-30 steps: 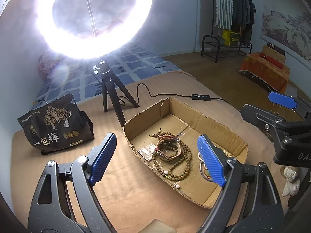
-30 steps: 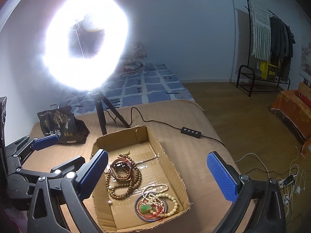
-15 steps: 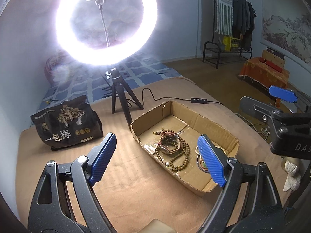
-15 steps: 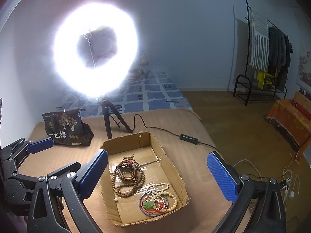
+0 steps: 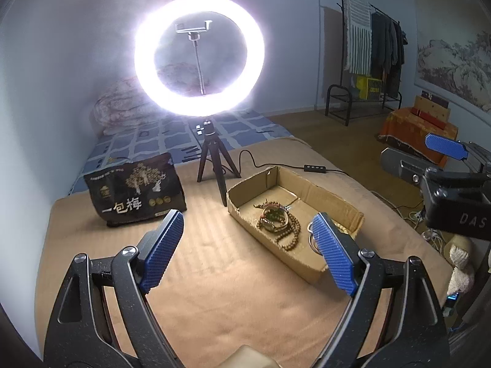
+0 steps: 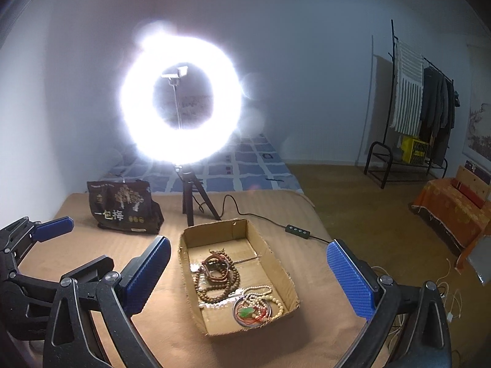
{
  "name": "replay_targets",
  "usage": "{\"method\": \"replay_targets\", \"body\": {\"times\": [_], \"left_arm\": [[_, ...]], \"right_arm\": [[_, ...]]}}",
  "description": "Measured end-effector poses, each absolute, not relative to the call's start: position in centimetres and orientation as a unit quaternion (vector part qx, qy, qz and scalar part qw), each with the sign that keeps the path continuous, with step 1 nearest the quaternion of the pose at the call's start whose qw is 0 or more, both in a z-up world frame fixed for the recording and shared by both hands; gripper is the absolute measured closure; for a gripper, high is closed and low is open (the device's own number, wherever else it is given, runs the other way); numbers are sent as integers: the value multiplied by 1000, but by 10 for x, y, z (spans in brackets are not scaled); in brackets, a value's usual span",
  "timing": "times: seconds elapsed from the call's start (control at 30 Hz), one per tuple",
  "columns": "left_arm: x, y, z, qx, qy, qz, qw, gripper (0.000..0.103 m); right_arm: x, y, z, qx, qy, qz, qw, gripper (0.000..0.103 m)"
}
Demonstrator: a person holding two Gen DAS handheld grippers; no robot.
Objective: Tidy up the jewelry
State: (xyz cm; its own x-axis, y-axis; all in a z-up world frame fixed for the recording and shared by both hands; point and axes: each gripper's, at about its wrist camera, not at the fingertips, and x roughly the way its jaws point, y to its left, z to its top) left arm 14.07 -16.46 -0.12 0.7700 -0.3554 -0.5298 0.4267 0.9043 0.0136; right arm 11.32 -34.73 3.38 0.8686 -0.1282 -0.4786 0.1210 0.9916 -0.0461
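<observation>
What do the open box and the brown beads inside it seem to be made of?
The box looks like plain corrugated cardboard: matte brown, with ragged cut rims and creased walls. The brown beads look like wood, dull olive-brown with little shine, though seeds or resin cannot be ruled out from here.

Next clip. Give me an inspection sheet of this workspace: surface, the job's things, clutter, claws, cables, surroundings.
Surface: tan cloth covers the worktop; no spill seen.
Job's things: open cardboard box holds brown bead strings, pale bead strings and a green pendant on red cord, lying tangled together.
Clutter: dark snack bag stands left of the box.
Claws: left claw open, nothing in it; right claw open, nothing in it; both off the box.
Cables: black lamp cable with switch runs behind the box; loose white wires on the floor at right.
Surroundings: lit ring lamp on tripod, blue checked bedding, clothes rack, orange-covered stand.
</observation>
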Motion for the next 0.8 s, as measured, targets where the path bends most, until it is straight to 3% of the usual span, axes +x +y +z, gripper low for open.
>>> {"method": "replay_targets", "body": {"times": [0.33,0.47,0.8], "left_arm": [[99,-143,9,56,242,-202,947,9],[90,-140,12,66,236,-202,948,1],[76,-136,17,79,225,-190,952,0]], "right_arm": [[79,-337,37,-6,232,-61,971,0],[69,-334,37,-6,224,-63,972,0],[58,-325,38,-24,216,-65,974,0]]}}
